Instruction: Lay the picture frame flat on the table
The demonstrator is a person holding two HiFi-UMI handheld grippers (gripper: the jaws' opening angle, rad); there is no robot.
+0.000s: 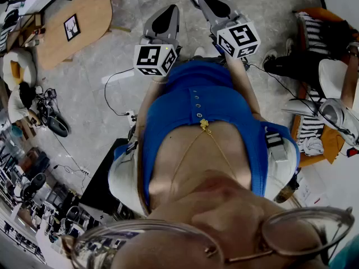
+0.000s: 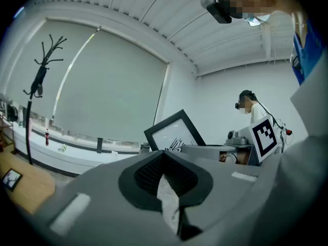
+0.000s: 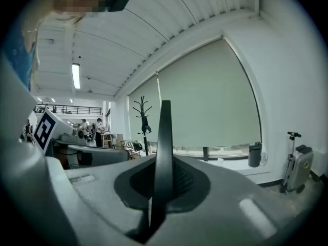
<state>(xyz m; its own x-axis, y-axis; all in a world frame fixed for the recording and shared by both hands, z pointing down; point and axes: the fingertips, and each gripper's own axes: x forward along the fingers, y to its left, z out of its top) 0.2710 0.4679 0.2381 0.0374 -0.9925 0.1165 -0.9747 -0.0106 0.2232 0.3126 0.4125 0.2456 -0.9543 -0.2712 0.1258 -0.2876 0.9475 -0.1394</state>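
Note:
A black picture frame (image 3: 164, 132) with a white print stands on edge in my right gripper (image 3: 163, 160), which is shut on its lower rim. The left gripper view shows the same frame (image 2: 173, 133) tilted above the right gripper (image 2: 215, 150). My left gripper (image 2: 164, 155) is shut with nothing in it. In the head view both grippers, left (image 1: 166, 15) and right (image 1: 212, 5), are held out level over the floor, close side by side. The wooden table (image 1: 84, 21) lies off to the left, with a small black-framed picture (image 1: 72, 27) flat on it.
A coat stand (image 3: 145, 122) stands by the window blind. A suitcase (image 3: 297, 168) sits at the right wall. Chairs with clothes (image 1: 320, 83) crowd the right, cables (image 1: 112, 97) cross the floor, and shelves of gear (image 1: 28, 178) fill the left. Another person (image 2: 251, 109) stands behind.

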